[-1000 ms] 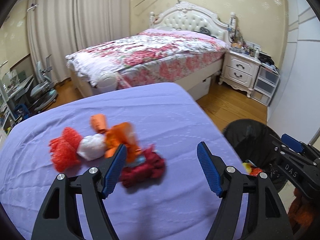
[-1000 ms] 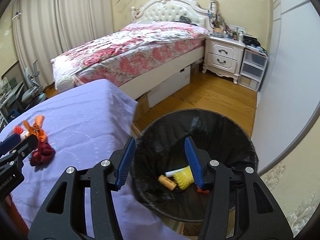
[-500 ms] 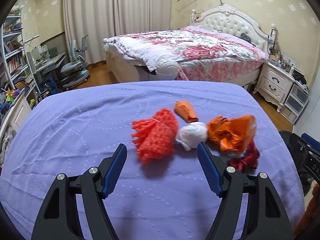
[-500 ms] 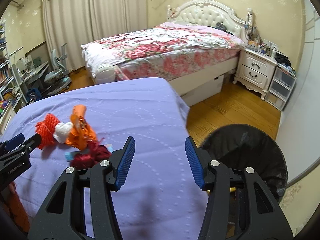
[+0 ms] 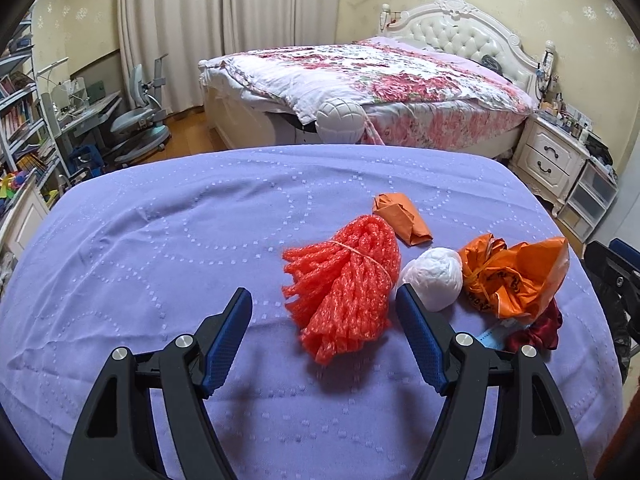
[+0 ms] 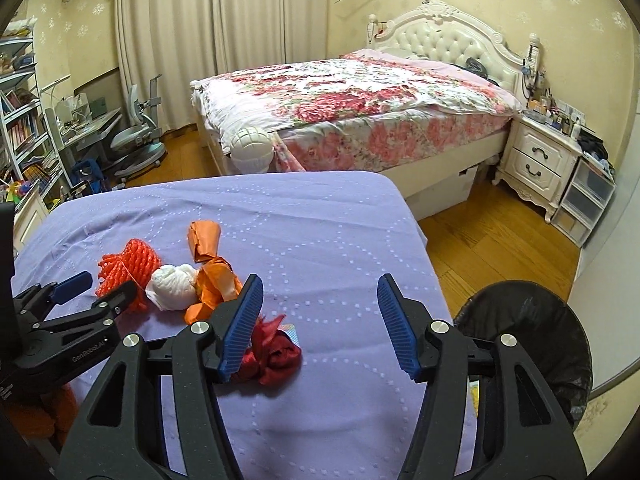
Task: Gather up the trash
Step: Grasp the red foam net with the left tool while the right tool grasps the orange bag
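Observation:
Several pieces of trash lie on the purple tablecloth [image 5: 160, 240]: a red foam net [image 5: 344, 280], a white crumpled ball [image 5: 434, 278], a folded orange paper [image 5: 402, 218], an orange plastic bag [image 5: 516, 276] and a dark red wad [image 5: 540, 330]. My left gripper [image 5: 324, 340] is open and empty, with the red net just ahead between its fingers. My right gripper [image 6: 320, 326] is open and empty above the table's right part, with the dark red wad [image 6: 276, 356] by its left finger. The black-lined trash bin [image 6: 528, 336] stands on the floor at the table's right.
A floral bed [image 6: 352, 96] stands behind the table, with a white nightstand [image 6: 540, 164] and drawer unit at the right. A desk, chair and shelves [image 5: 36, 120] fill the left side. The left gripper also shows in the right wrist view [image 6: 76, 300].
Both grippers swung left, from the bin toward the trash pile. The left gripper now faces the red net and the right gripper has left the bin for the table. Both stayed open.

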A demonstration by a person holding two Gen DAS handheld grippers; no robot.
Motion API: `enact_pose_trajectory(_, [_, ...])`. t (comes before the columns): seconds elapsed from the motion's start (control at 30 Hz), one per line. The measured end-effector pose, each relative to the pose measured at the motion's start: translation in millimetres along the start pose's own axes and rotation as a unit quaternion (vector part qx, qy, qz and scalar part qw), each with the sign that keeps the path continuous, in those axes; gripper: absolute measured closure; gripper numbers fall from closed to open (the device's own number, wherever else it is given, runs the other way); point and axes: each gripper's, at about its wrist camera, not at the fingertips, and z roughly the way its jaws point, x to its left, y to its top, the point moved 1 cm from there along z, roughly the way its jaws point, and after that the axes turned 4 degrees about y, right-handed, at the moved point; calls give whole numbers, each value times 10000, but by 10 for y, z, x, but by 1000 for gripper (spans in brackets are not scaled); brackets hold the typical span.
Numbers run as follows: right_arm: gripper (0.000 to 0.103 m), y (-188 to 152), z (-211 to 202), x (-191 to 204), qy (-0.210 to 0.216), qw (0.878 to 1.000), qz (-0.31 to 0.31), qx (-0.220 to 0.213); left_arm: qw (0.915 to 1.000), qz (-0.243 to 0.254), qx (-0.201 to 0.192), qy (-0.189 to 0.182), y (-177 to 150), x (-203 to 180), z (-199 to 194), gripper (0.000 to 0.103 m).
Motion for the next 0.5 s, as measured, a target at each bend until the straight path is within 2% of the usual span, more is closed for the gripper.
enact_pose_trajectory(0.07, [45, 15, 36, 52, 37, 10000, -35, 29, 10000, 47, 10, -44, 2, 3, 37, 36])
enact_pose_trajectory(0.13, [45, 30, 62, 90, 80, 9999, -59, 48, 9999, 102, 46, -97, 3, 0, 73, 49])
enact_pose_trajectory(0.23, [45, 52, 90, 152, 163, 9998, -87, 63, 9996, 144, 56, -226, 8, -4, 90, 57])
enact_pose_trajectory(0.5, [45, 122, 94, 317, 291, 9994, -204, 15, 9998, 53, -61, -171, 4, 113, 6, 63])
